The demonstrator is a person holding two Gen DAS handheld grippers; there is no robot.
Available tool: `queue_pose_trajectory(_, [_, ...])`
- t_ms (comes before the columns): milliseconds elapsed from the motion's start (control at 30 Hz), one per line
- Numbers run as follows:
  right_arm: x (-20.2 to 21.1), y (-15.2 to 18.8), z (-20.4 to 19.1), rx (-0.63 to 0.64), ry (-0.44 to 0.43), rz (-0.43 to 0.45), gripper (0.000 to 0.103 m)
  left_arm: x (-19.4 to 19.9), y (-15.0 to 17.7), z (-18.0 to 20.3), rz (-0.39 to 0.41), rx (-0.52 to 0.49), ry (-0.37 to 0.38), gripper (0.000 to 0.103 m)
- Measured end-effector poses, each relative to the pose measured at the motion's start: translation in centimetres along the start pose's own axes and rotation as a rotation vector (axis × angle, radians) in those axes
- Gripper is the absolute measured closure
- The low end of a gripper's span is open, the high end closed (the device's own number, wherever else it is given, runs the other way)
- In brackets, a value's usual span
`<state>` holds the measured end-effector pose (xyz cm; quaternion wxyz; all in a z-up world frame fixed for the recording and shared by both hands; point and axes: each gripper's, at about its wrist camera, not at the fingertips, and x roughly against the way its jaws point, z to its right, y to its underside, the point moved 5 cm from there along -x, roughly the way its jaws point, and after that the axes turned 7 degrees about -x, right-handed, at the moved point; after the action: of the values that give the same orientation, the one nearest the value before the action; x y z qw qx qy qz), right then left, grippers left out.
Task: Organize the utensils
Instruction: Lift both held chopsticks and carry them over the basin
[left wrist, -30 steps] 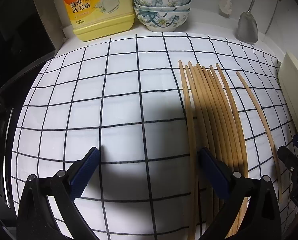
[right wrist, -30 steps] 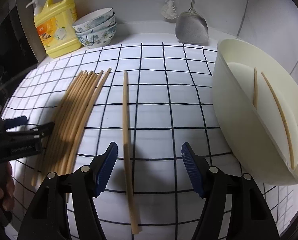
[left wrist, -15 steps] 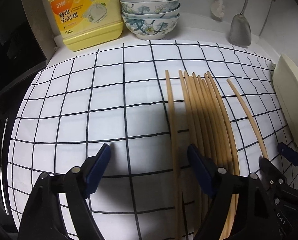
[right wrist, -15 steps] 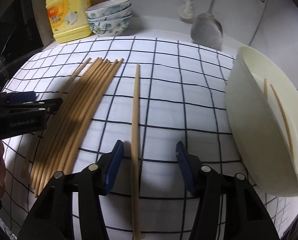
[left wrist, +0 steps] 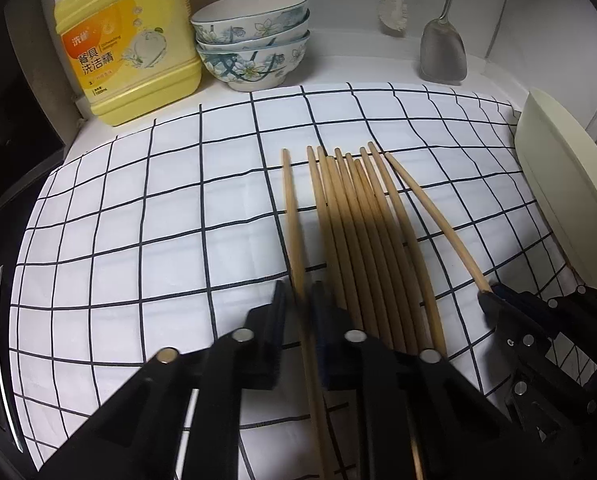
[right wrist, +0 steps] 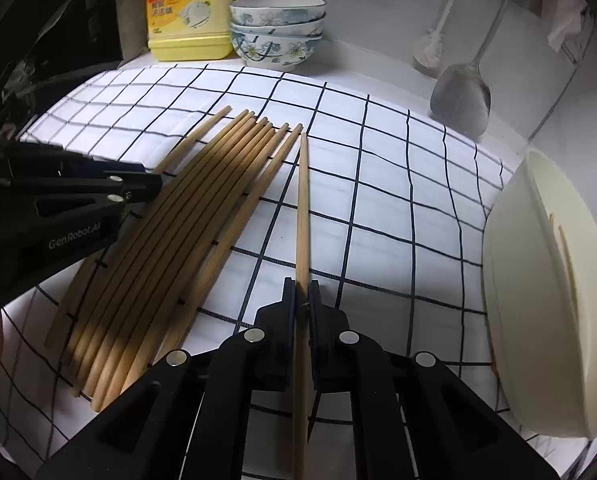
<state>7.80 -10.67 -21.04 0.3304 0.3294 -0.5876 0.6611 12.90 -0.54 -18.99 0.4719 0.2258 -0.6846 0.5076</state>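
Note:
Several wooden chopsticks (left wrist: 362,224) lie side by side on a white checked cloth (left wrist: 158,220). My left gripper (left wrist: 298,300) is shut on the leftmost chopstick (left wrist: 292,208), set apart from the bundle. My right gripper (right wrist: 303,300) is shut on a single chopstick (right wrist: 303,200) to the right of the bundle (right wrist: 202,216). In the left wrist view the right gripper (left wrist: 494,300) shows at the right, at the end of that chopstick (left wrist: 438,220). A cream holder (right wrist: 538,280) at the right has two chopsticks (right wrist: 566,260) in it.
A yellow detergent bottle (left wrist: 126,48) and three stacked floral bowls (left wrist: 254,44) stand at the back. A metal spatula (left wrist: 444,52) and a brush (left wrist: 394,12) hang on the back wall. A dark appliance edge (left wrist: 2,160) borders the cloth at left.
Both grippers have closed, each on one chopstick. The left gripper moved right onto the leftmost chopstick; the right gripper moved forward along its chopstick.

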Motion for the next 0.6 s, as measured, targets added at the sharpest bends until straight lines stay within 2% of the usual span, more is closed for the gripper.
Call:
queue_pose_trajectory(333, [1.0,0.3,1.4,-0.187,-0.096,-0.002,0.097,1.2,1.1,-0.9,-0.023,0.022,0.058,0.096])
queue_pose_trajectory(600, [4.7,0.0,1.1,-0.292,-0.191,0.031,0.097,6.6,1.5,-1.0,0.021,-0.003,0.08,0.096])
